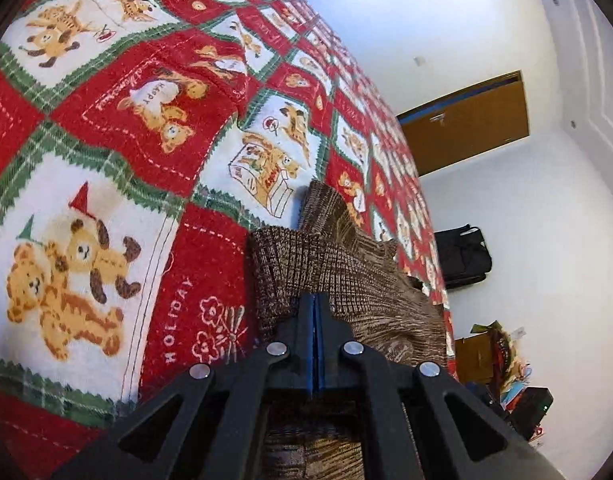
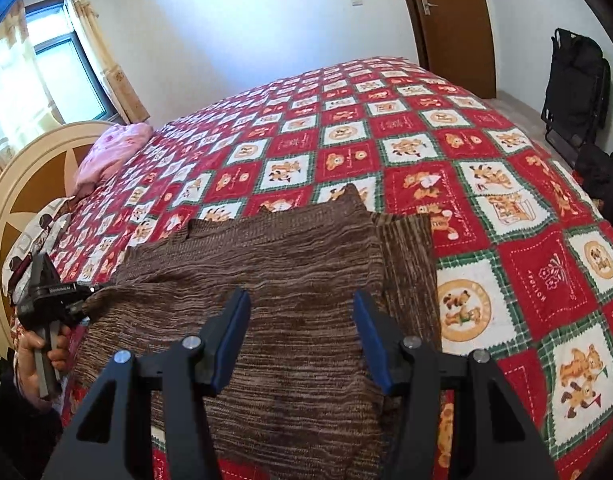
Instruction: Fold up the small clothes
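Observation:
A brown knit sweater (image 2: pixel 290 264) lies flat on the bed's near side, with a ribbed strip along its right edge. My right gripper (image 2: pixel 301 294) hovers open just above its middle, and nothing sits between the blue pads (image 2: pixel 230 340). At the sweater's left edge a hand (image 2: pixel 46 352) holds my left gripper (image 2: pixel 88 291), whose tips meet the fabric. In the left wrist view the left gripper (image 1: pixel 314 298) is shut, and the sweater (image 1: pixel 346 264) bunches up in a raised fold at its tips, so it looks pinched by its edge.
A red, white and green teddy-bear quilt (image 2: pixel 426 128) covers the bed. A pink pillow (image 2: pixel 114 148) and a round headboard (image 2: pixel 26 184) are at the left. A brown door (image 2: pixel 450 20), a black bag (image 2: pixel 574 76) and floor clutter (image 1: pixel 506 360) stand beyond the bed.

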`<control>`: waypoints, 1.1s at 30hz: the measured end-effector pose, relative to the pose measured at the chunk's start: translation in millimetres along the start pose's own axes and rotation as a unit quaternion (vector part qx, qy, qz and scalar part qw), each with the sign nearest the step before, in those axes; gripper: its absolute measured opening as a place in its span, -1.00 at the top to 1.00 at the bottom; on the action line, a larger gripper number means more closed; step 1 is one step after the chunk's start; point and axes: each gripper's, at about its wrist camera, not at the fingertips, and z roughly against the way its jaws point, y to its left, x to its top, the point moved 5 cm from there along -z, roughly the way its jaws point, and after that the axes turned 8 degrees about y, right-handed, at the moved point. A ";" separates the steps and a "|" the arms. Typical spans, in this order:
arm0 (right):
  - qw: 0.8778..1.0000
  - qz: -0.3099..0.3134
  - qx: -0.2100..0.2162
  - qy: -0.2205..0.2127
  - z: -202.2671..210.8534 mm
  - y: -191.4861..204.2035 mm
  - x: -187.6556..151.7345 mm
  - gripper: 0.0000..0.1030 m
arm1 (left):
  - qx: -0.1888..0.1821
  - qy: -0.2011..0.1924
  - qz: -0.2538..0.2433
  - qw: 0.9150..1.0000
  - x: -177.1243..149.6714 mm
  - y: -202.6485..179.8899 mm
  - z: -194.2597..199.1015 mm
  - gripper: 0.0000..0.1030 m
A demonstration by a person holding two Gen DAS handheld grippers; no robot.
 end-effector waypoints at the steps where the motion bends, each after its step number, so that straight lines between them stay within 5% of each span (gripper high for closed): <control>1: 1.000 -0.003 0.001 0.002 -0.9 -0.7 -0.5 -0.11 | 0.008 0.000 -0.015 1.000 -0.5 -3.5 1.5 0.98; 3: 1.000 -0.007 0.001 0.007 -3.2 -0.8 -2.2 -0.11 | 0.016 -0.010 -0.046 0.999 -0.2 -14.5 10.0 0.83; 6: 1.000 -0.005 0.003 0.010 -3.2 2.0 -4.9 -0.11 | -0.018 -0.030 -0.048 0.998 5.7 -22.5 22.7 -0.98; 8: 1.000 0.000 0.003 0.009 -1.6 4.8 -6.3 -0.11 | -0.032 -0.022 -0.036 0.999 9.8 -24.0 23.0 -0.98; 12: 1.000 0.002 0.007 0.006 -0.7 7.9 -6.2 -0.11 | 0.026 0.008 -0.046 0.999 10.6 -23.5 10.7 -0.97; 17: 1.000 0.001 0.010 0.012 -4.7 9.2 -9.4 -0.11 | 0.022 0.010 -0.023 0.999 11.3 -23.6 1.3 -0.96; 18: 1.000 0.002 0.010 0.012 -4.9 9.3 -10.0 -0.11 | 0.032 0.012 -0.032 0.999 10.4 -26.2 -1.9 -0.84; 21: 1.000 0.001 0.010 0.013 -4.5 8.4 -10.9 -0.11 | 0.034 0.027 -0.033 0.999 5.9 -28.8 -6.2 0.66; 25: 1.000 -0.005 0.005 0.004 0.3 5.7 -9.6 -0.11 | 0.062 0.005 -0.045 0.997 6.5 -25.6 -6.1 0.84; 33: 0.998 0.009 -0.046 -0.029 10.1 -7.4 17.4 -0.12 | 0.019 -0.067 -0.122 0.990 20.3 -64.4 22.7 0.92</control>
